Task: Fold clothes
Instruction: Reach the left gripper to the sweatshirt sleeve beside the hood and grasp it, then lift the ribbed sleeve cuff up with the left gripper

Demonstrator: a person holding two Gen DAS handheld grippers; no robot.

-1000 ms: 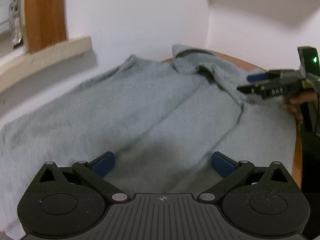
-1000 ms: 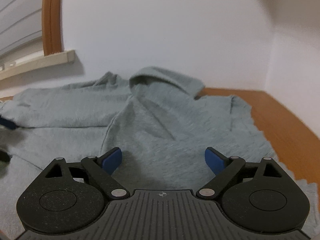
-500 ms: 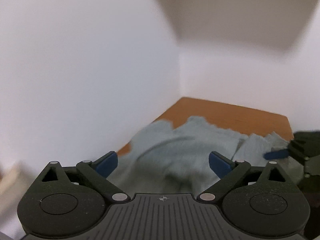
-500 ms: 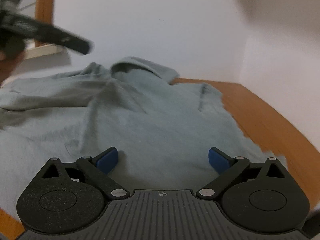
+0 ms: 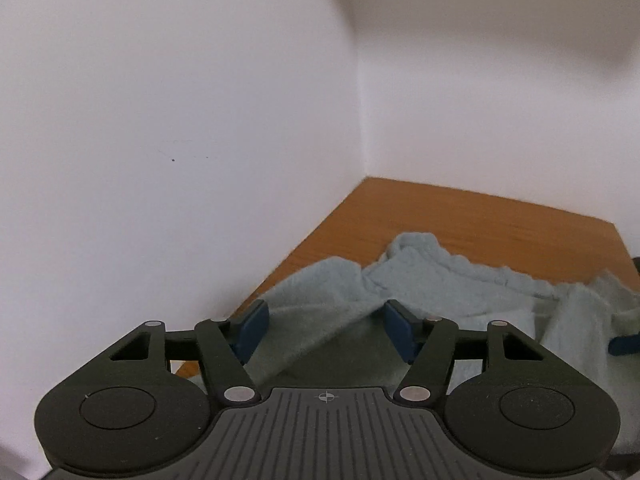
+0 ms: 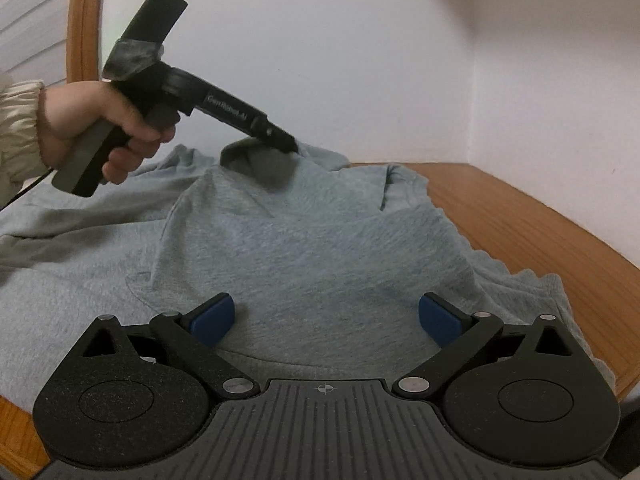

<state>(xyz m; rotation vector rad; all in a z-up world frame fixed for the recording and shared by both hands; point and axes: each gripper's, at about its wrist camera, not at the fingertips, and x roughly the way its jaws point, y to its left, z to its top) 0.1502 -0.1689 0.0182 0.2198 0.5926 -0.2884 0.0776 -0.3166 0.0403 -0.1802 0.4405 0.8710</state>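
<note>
A grey hoodie (image 6: pixel 304 240) lies spread across the wooden tabletop (image 6: pixel 532 220), which sits in a corner between two white walls (image 6: pixel 320 60). The garment's hood end points toward the back wall, and its right side reaches close to the tabletop's bare right strip.

The left gripper (image 5: pixel 326 326) is down at the hood. Its jaws are closing, and a raised fold of hood fabric sits between the blue fingers (image 5: pixel 252 330), though the fingers do not yet press on it. From the right wrist view, a hand (image 6: pixel 100 128) with a pale cuffed sleeve (image 6: pixel 18 128) holds this gripper's handle, its tip sunk into the bunched hood opening.

The right gripper (image 6: pixel 326 320) hovers low over the hoodie's body, with its fingers (image 6: pixel 212 320) spread wide apart and nothing clamped between them; only flat grey cloth shows below.
</note>
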